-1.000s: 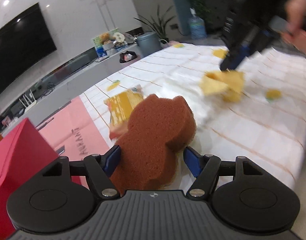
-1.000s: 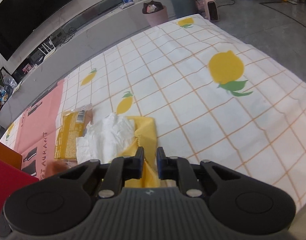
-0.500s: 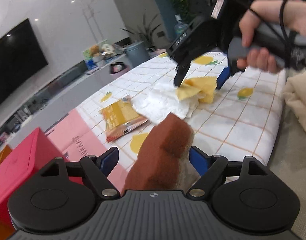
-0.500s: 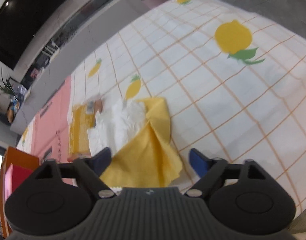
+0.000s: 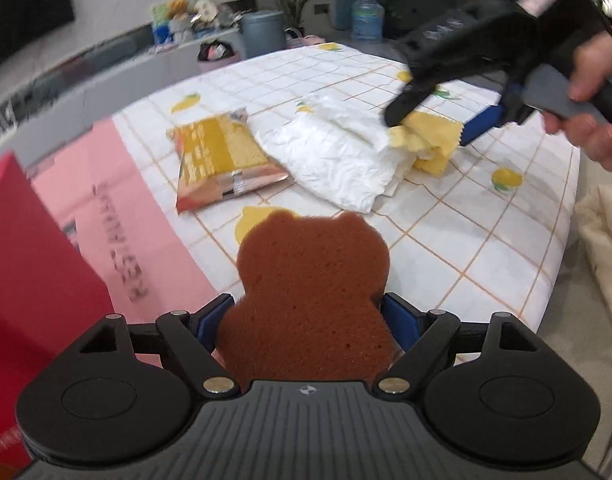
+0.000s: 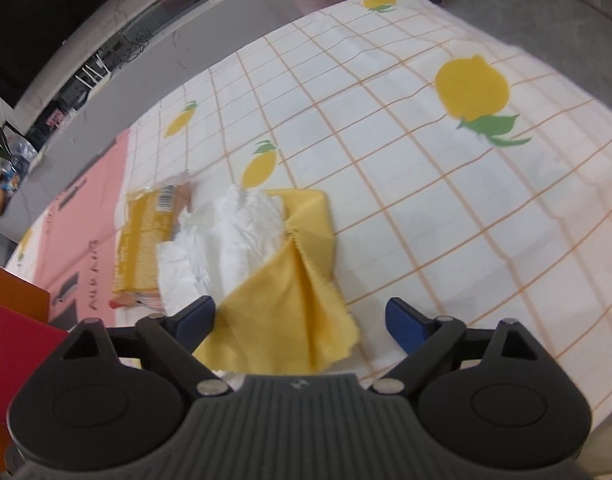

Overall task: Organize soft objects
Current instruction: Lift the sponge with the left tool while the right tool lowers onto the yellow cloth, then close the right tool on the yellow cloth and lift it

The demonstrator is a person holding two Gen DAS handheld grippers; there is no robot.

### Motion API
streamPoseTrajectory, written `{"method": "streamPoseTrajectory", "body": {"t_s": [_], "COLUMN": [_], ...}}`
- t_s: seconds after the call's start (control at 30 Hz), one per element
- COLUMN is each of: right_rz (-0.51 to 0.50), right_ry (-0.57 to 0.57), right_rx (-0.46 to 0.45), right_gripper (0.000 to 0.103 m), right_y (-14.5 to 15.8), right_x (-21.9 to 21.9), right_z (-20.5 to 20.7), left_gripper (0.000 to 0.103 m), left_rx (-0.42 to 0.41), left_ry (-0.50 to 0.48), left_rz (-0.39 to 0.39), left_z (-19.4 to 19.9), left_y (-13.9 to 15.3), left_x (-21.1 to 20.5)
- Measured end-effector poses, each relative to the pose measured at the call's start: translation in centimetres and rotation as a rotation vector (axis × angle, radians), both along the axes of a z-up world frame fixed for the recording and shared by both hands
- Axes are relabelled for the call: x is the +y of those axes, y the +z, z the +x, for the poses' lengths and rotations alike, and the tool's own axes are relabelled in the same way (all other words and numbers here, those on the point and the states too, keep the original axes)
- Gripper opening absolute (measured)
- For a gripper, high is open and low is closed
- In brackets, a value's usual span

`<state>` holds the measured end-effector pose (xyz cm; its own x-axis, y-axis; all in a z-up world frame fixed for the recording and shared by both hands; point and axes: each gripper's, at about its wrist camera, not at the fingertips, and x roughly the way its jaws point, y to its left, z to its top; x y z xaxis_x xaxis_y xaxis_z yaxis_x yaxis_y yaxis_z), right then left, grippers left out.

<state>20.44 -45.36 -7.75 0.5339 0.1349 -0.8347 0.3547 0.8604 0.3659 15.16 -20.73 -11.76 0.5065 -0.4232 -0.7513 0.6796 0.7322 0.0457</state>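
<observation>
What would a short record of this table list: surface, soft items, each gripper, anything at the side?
surface: lemon-print tablecloth
soft items: brown sponge; white tissue; yellow cloth, partly over the tissue
other item: snack packet, beside the tissue
left gripper: jaws wide, just been opening; sponge between them
right gripper: jaws wide, just been opening; cloth lies between them, not pinched
side: red box

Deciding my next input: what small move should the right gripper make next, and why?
Probably lift the right gripper straight up. Its jaws have just been opening and stand wide. The yellow cloth lies loose between them on the tablecloth, against the white paper, so a sideways move could drag it.
</observation>
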Motion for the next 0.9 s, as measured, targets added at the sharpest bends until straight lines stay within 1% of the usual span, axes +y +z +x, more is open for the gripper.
{"method": "streamPoseTrajectory", "body": {"t_s": [0.03, 0.07, 0.17, 0.2, 0.23, 0.27, 0.33, 0.37, 0.4, 0.47, 0.57, 0.6, 0.67, 0.73, 0.83, 0.9], "right_rz": [-0.02, -0.061, -0.27, -0.306, -0.303, -0.266, -0.145, -0.098, -0.073, -0.075, -0.095, -0.093, -0.091, -0.077, -0.076, -0.071], "right_ry": [0.011, 0.027, 0.014, -0.003, -0.022, -0.041, -0.066, -0.074, -0.081, -0.069, -0.028, -0.022, -0.048, -0.062, -0.059, -0.034], "right_rx": [0.004, 0.016, 0.061, 0.076, 0.081, 0.072, 0.034, 0.011, -0.013, -0.049, -0.075, -0.077, -0.061, -0.058, -0.073, -0.08], "right_gripper": [0.089, 0.089, 0.089, 0.089, 0.089, 0.089, 0.089, 0.089, 0.089, 0.089, 0.088, 0.086, 0.075, 0.07, 0.07, 0.069], "right_y": [0.2, 0.4, 1.0, 0.9, 0.9, 0.8, 0.9, 1.0, 1.2, 1.6, 1.0, 0.6, -0.5, -1.2, -1.4, -1.4], "right_x": [-0.2, -0.4, -1.1, -1.5, -2.0, -2.7, -3.9, -4.2, -4.4, -3.8, -2.8, -2.6, -2.6, -3.0, -3.2, -2.8], "right_z": [-0.2, -0.3, -1.0, -1.2, -1.4, -1.6, -2.0, -2.1, -2.1, -1.9, -1.0, -0.6, 0.0, 0.0, -0.1, 0.0], "left_gripper": [0.097, 0.097, 0.097, 0.097, 0.097, 0.097, 0.097, 0.097, 0.097, 0.097, 0.097, 0.097, 0.097, 0.097, 0.097, 0.097], "left_rx": [0.015, 0.016, 0.015, 0.016, 0.014, 0.013, 0.013, 0.012, 0.009, 0.006, 0.004, 0.003, 0.01, 0.017, 0.014, 0.018], "left_ry": [0.009, 0.013, -0.003, -0.007, -0.005, -0.005, -0.013, -0.018, -0.022, -0.027, -0.025, -0.023, -0.014, -0.005, -0.001, -0.001], "left_rz": [-0.014, -0.029, -0.042, -0.041, -0.037, -0.033, -0.028, -0.027, -0.025, -0.02, -0.005, -0.001, 0.001, -0.004, -0.001, 0.001], "left_z": [0.0, -0.1, -0.6, -0.7, -0.9, -1.0, -1.2, -1.3, -1.4, -1.5, -1.5, -1.6, -1.5, -1.5, -1.6, -1.7], "left_y": [0.0, 0.0, 0.3, 0.3, 0.5, 0.6, 0.7, 0.8, 0.8, 0.8, 0.5, 0.4, 0.2, 0.2, 0.1, 0.2], "left_x": [0.3, 0.6, 0.9, 0.9, 0.9, 0.9, 0.8, 0.8, 0.8, 0.7, 0.4, 0.4, 0.4, 0.4, 0.3, 0.2]}}
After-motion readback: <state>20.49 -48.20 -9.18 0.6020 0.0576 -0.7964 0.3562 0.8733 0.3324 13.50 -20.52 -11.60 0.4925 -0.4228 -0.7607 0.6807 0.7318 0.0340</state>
